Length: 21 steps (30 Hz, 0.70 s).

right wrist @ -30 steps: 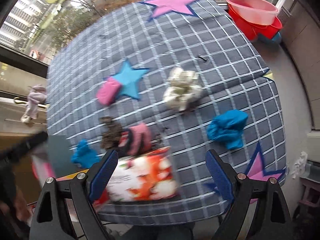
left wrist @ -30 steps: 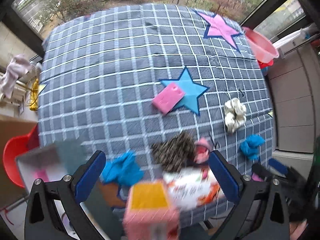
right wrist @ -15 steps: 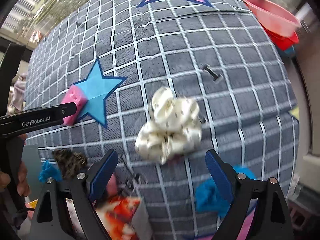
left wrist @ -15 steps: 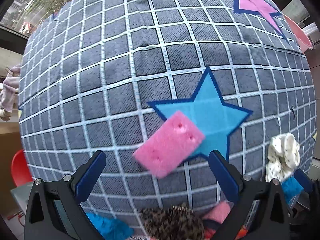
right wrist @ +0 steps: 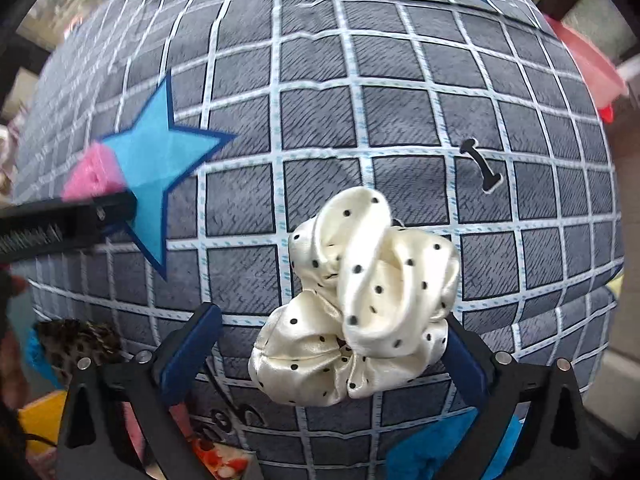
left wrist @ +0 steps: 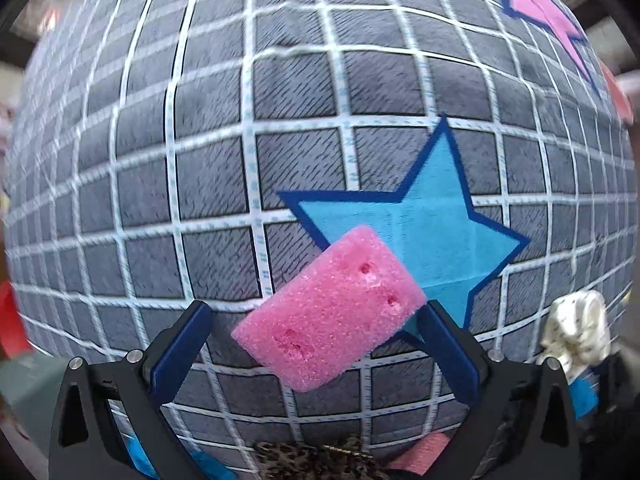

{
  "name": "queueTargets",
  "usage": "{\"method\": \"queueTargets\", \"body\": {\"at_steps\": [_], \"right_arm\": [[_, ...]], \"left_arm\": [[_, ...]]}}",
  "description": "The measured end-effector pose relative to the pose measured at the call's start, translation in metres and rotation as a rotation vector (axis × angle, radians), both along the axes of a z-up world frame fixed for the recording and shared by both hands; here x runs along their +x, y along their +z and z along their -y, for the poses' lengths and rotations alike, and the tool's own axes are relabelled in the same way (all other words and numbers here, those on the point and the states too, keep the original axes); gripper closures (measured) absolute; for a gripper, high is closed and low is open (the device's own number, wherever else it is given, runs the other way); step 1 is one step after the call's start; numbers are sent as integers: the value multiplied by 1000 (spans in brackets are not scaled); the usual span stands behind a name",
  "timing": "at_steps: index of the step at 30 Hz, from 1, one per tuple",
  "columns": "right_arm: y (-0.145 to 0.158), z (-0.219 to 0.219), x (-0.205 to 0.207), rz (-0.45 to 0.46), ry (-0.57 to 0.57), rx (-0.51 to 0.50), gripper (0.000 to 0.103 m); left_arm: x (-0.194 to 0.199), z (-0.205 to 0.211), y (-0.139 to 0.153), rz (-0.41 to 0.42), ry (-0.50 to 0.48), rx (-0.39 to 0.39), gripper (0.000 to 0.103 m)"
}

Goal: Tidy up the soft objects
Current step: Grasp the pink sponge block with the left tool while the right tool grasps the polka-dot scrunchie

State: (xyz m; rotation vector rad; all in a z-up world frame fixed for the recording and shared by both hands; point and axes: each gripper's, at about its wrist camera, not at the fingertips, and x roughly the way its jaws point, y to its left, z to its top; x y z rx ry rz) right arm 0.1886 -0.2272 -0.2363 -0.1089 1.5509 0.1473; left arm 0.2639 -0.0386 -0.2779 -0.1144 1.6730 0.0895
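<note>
In the left wrist view, we are bringing our left gripper (left wrist: 312, 344) much closer than half a second ago: the pink sponge (left wrist: 330, 314) is now sitting between the 2 wide-open jaws, untouched, lying partly over the blue star (left wrist: 420, 236) on the checked cloth (left wrist: 200, 168). That, we judge, is setting up a grasp. Ahead and to the left the cloth is lying bare, while the cream scrunchie (left wrist: 576, 328) is sitting near on the right.

In the right wrist view, our right gripper (right wrist: 332, 348) is likewise closing in, jaws spread, with the scrunchie (right wrist: 360, 304) between them. Bare cloth lies beyond; the cloth's edge falls away at the right.
</note>
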Motion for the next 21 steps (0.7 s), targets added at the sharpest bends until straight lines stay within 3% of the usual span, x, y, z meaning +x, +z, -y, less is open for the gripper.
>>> {"method": "queueTargets", "body": {"at_steps": [8, 10, 11, 13, 15, 21], "right_arm": [[-8, -9, -2, -29, -10, -32, 2], [-4, -10, 9, -13, -22, -29, 20], [-1, -8, 13, -3, -18, -27, 26], [6, -3, 22, 13, -2, -16, 54], [9, 2, 25, 13, -5, 17, 67], [33, 26, 28, 20, -67, 134, 70]], "left_arm": [[4, 2, -3, -8, 0, 12, 1], [2, 4, 3, 24, -11, 12, 9], [2, 7, 9, 39, -26, 8, 18], [1, 20, 22, 76, -93, 12, 38], [0, 28, 25, 75, -131, 10, 39], [-3, 29, 59, 130, -100, -41, 39]]}}
